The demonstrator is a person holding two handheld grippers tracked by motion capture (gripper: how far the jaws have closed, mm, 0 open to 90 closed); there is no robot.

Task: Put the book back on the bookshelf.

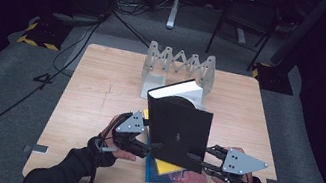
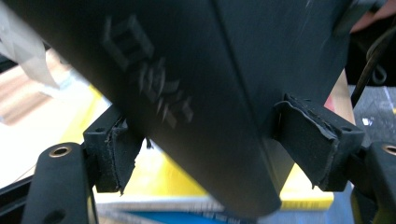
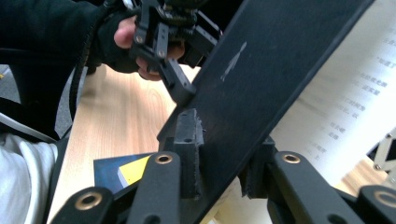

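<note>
A: Location of the black book [image 1: 178, 130]?

B: Upright above the worktop [image 1: 95, 90], over a stack of flat books [image 1: 176, 172]. The right tool [image 1: 203, 158] clamps its cover edge. The left tool [image 1: 151, 146] straddles the spine, pads apart from it.

A: The folding white rack [image 1: 178, 66]?

B: It stands behind the black book, which hides its front; contents cannot be made out.

books: 3 – black book [image 1: 178, 132] upright between the grippers, yellow book [image 1: 165, 167] and blue book [image 1: 181, 177] flat under them; grippers: 2 – left [image 1: 153, 147], right [image 1: 201, 159]; rack [image 1: 179, 64]: 1, beyond; table [image 1: 95, 90]: 1
</note>
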